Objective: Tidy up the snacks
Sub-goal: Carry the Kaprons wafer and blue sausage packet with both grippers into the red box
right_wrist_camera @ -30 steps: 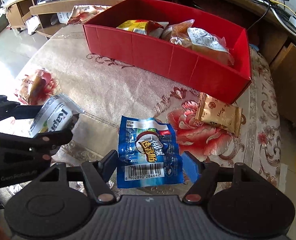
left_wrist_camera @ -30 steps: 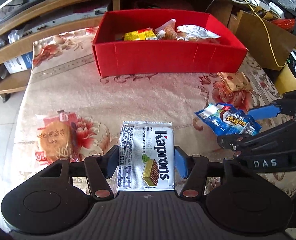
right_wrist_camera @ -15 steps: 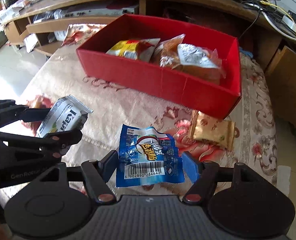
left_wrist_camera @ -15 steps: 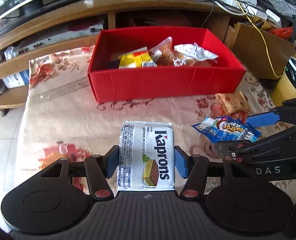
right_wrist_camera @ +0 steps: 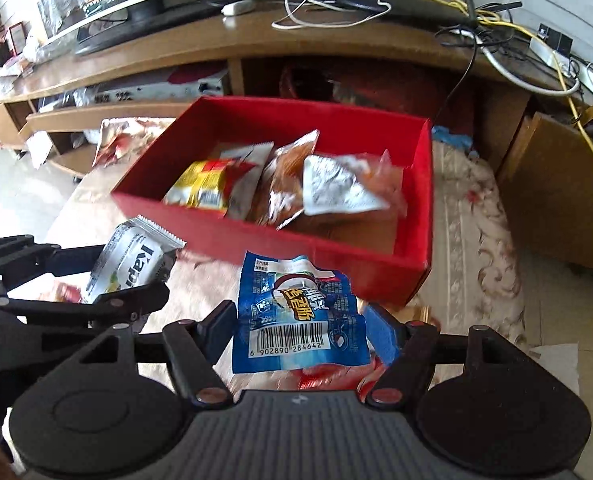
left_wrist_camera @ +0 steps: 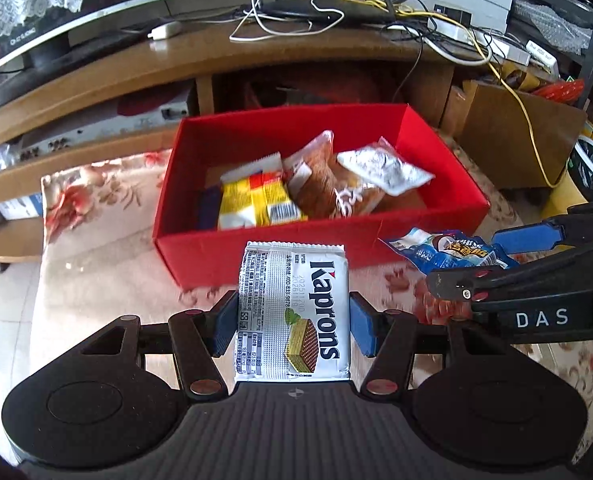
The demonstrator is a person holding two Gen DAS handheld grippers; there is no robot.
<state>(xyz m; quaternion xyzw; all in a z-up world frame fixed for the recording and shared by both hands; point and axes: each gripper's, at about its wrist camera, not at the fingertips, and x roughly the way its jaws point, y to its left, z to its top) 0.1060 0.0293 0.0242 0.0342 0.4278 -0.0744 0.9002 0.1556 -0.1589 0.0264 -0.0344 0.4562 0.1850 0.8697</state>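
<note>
Red box (left_wrist_camera: 256, 256) sits straight ahead of both grippers, long axis running L-R across your view. Your left gripper (left_wrist_camera: 292, 320) is clamped on the Kaprons wafer pack (left_wrist_camera: 296, 312), right gripper (right_wrist_camera: 296, 332) on the blue snack packet (right_wrist_camera: 296, 316); both held just short of the near wall, left looks marginally closer

The open cardboard box (left_wrist_camera: 256, 248) is plain red. The foil wafer packet (left_wrist_camera: 292, 312) is silver-white with navy lettering. The floral tablecloth (right_wrist_camera: 476, 216) is beige with red blooms.

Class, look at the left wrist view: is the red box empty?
No. The red box already holds several snack packets, including a yellow one and a silver one.
</note>
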